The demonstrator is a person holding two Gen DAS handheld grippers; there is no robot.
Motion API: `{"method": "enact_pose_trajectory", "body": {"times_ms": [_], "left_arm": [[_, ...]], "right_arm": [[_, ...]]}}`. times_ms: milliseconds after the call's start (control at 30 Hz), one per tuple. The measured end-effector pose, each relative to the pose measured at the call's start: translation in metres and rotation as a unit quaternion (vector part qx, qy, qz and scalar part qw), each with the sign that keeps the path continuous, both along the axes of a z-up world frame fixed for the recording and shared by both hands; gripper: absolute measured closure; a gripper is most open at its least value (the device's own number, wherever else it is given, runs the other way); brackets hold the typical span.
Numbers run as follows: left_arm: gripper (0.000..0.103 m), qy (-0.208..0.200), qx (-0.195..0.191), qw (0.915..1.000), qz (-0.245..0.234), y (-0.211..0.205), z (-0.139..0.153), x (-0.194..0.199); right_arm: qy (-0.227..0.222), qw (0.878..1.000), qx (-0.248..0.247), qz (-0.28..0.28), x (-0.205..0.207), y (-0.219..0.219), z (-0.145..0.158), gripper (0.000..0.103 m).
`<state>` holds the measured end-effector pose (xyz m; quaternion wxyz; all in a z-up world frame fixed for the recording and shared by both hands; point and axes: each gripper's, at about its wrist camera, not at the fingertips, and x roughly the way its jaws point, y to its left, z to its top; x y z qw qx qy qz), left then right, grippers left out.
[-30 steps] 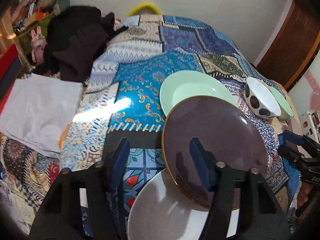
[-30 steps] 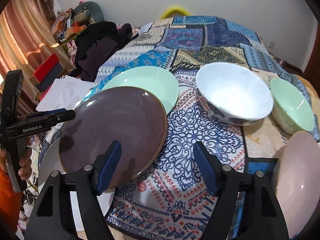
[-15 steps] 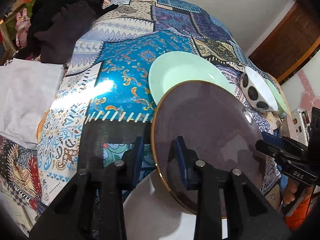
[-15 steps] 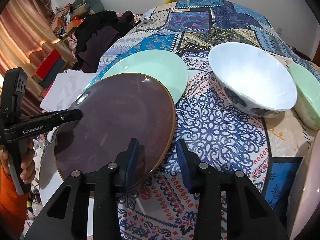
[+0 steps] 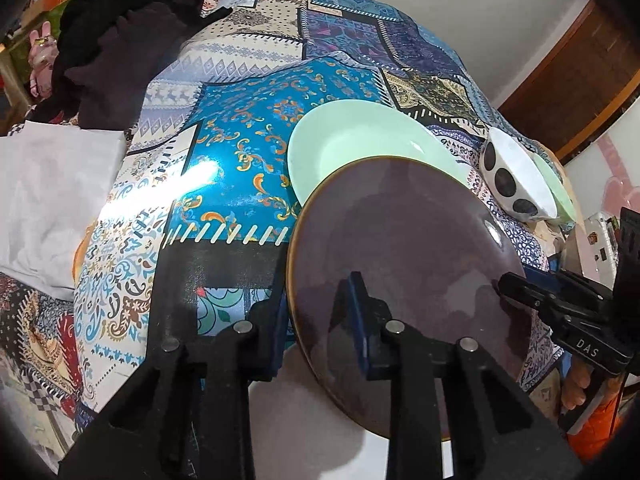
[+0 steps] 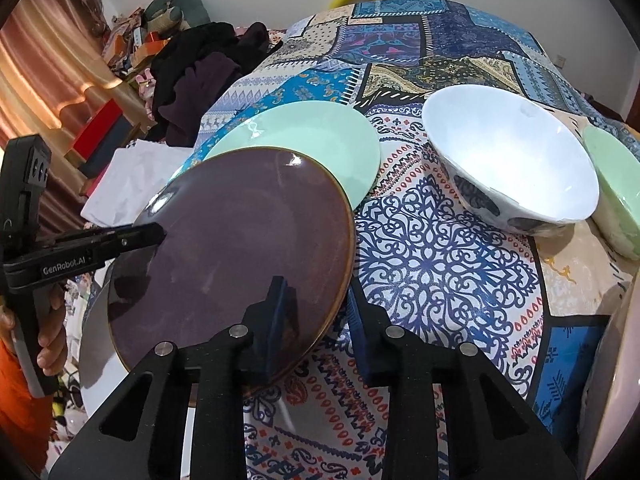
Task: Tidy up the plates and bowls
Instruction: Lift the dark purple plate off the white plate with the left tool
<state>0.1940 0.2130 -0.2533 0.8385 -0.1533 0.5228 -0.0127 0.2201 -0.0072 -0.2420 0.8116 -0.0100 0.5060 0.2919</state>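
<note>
Gripping dark plate [image 5: 404, 256] rim, both grippers' fingers [image 6: 276, 320]

Purple plate [image 5: 404, 256] hides pt of green plate [image 5: 360, 136]; pink bowl [image 6: 616, 380] cut off.

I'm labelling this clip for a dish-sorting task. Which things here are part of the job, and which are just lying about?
Part of the job: brown plate, gripped on opposite edges by the left gripper and right gripper; green plate; white plate; spotted bowl; green bowl.

Lying about: dark clothes, white paper.
</note>
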Motion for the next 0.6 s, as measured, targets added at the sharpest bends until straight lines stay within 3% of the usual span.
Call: {"method": "enact_pose_trajectory", "body": {"times_ms": [600], "left_arm": [[0.075,-0.007,-0.005,0.9999,-0.009,-0.028,0.028,-0.018]], "right_arm": [[-0.022,0.999,0.016,-0.032,-0.011,-0.029,0.023,0.076]]}}
